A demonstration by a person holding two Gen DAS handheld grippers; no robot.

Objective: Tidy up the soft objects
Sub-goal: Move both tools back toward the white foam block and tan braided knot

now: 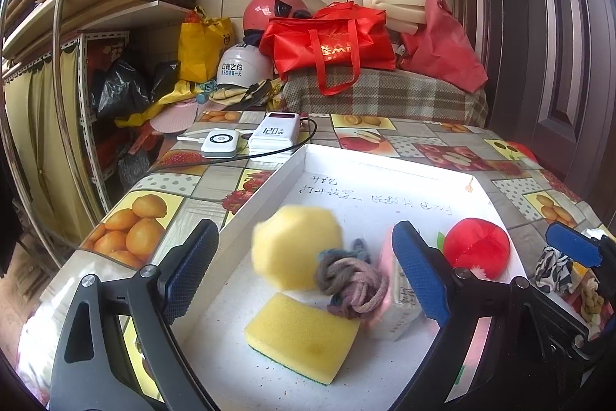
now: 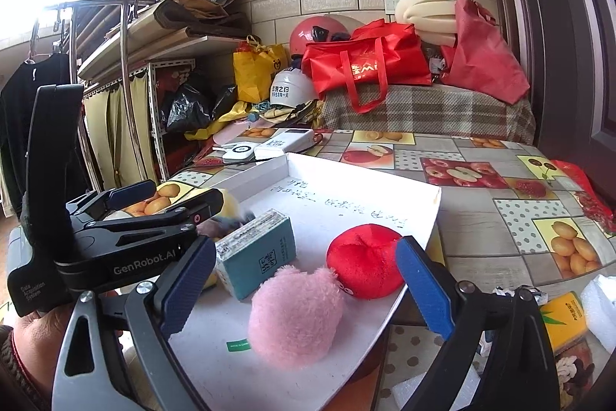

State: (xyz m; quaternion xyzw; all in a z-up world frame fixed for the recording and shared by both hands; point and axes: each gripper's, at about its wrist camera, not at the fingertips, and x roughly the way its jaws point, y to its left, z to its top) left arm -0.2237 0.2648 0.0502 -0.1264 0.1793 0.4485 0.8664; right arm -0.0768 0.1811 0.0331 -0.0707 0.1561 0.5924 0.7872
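A shallow white box [image 1: 265, 187] holds a yellow sponge [image 1: 300, 334], a blurred round yellow foam piece [image 1: 292, 245], a knotted grey-pink rope [image 1: 350, 287], a tissue pack [image 1: 389, 318] and a red plush [image 1: 477, 249]. My left gripper [image 1: 306, 234] stands open over them, its pads clear of the yellow piece between them. In the right wrist view a fluffy pink plush [image 2: 296, 314] lies in the box [image 2: 385, 187] beside the red plush [image 2: 362, 257] and the tissue pack [image 2: 258, 257]. My right gripper [image 2: 306, 249] is open above the pink plush, touching nothing.
Two white power banks [image 1: 273, 135] and a black cable [image 1: 231, 158] lie behind the box on the fruit-patterned tablecloth [image 1: 146, 230]. Red bags [image 1: 331, 45] and helmets are piled at the back. A yellow pack [image 2: 562, 322] and white foam [image 2: 600, 311] sit at the right.
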